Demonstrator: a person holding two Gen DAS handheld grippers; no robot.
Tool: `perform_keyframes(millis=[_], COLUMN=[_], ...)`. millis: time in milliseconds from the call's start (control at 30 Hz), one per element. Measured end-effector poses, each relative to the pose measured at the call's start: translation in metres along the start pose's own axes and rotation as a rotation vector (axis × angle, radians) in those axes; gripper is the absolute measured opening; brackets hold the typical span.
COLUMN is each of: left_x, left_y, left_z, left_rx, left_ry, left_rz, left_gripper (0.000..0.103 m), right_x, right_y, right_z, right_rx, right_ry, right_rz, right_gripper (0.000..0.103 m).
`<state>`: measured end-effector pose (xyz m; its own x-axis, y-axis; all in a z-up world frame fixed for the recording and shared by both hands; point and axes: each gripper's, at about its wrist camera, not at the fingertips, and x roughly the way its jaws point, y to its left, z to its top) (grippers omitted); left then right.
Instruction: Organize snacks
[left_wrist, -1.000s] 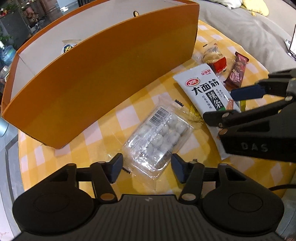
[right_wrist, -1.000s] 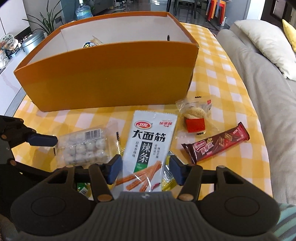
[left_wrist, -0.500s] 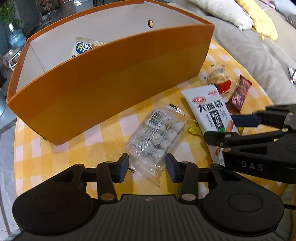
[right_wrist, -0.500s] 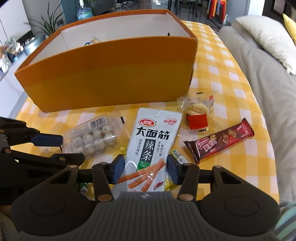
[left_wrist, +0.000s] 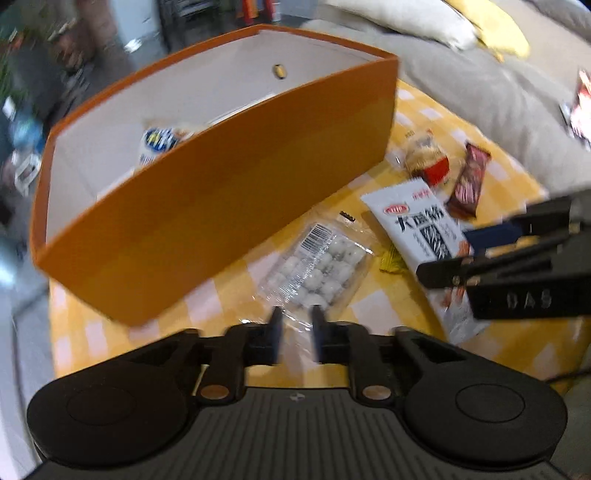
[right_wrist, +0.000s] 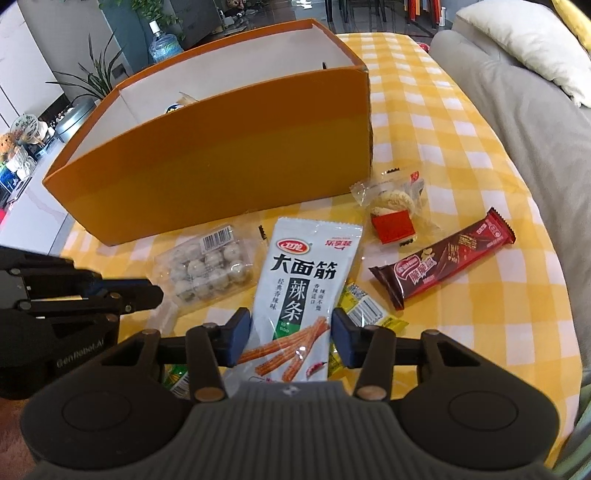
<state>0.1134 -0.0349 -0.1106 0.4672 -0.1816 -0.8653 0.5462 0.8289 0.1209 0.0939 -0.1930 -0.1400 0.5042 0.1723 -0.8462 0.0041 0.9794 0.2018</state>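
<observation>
A clear pack of white round candies (left_wrist: 317, 269) lies on the yellow checked cloth in front of the orange box (left_wrist: 229, 192). My left gripper (left_wrist: 294, 334) is shut on the pack's near plastic edge. It also shows in the right wrist view (right_wrist: 207, 269), with the left gripper (right_wrist: 147, 291) beside it. My right gripper (right_wrist: 291, 334) is open, its jaws on either side of the lower end of a white spicy-strip packet (right_wrist: 299, 295), low over the table. The box (right_wrist: 221, 166) holds a blue and white bag (left_wrist: 157, 142).
A cookie pack with a red label (right_wrist: 395, 214) and a dark red chocolate bar (right_wrist: 443, 262) lie to the right. Small yellow and green sachets (right_wrist: 365, 310) lie under the white packet. A grey sofa (right_wrist: 517, 110) with pillows runs along the table's right side.
My left gripper's jaws have closed from wide open onto the candy pack's near edge, and the view has pulled back and up. My right gripper has narrowed a little around the white packet.
</observation>
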Motion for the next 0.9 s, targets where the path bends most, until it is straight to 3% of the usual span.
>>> perform_keyframes(millis=[67,133,200,267,467,667,767,900], left_x=[0.002,0.002,0.004,0.008,0.031,0.043,0.044,0.042], left_y=[-0.001,-0.002,-0.003,-0.007,-0.016,-0.007,0.002,-0.002], left_z=[0.003,0.006,0.010,0.015,0.022,0.023,0.022,0.020], left_rx=[0.068,0.117,0.154,0.199,0.262,0.199,0.137,0.137], left_ry=[0.005,-0.012,-0.030,-0.040,-0.019,-0.007,-0.001,-0.008], left_rz=[-0.009,-0.025,-0.049,-0.064,-0.058,-0.103,-0.150,-0.136], left_gripper=[0.058,0.063,0.078,0.084,0.084,0.084,0.074,0.072], right_x=[0.002,0.003,0.004,0.005,0.009,0.017,0.020,0.026], right_y=[0.001,0.002,0.003,0.005,0.007,0.002,0.000,-0.003], right_z=[0.000,0.002,0.004,0.005,0.009,0.012,0.015,0.017], right_rx=[-0.010,-0.024,-0.036,-0.056,-0.107,-0.088,-0.070,-0.040], right_ry=[0.001,-0.002,-0.009,-0.017,-0.046,-0.048,-0.054,-0.040], right_rz=[-0.007,-0.013,-0.027,-0.040,-0.093,-0.086,-0.081,-0.065], right_gripper=[0.046,0.047,0.048,0.050,0.066,0.068,0.068,0.065])
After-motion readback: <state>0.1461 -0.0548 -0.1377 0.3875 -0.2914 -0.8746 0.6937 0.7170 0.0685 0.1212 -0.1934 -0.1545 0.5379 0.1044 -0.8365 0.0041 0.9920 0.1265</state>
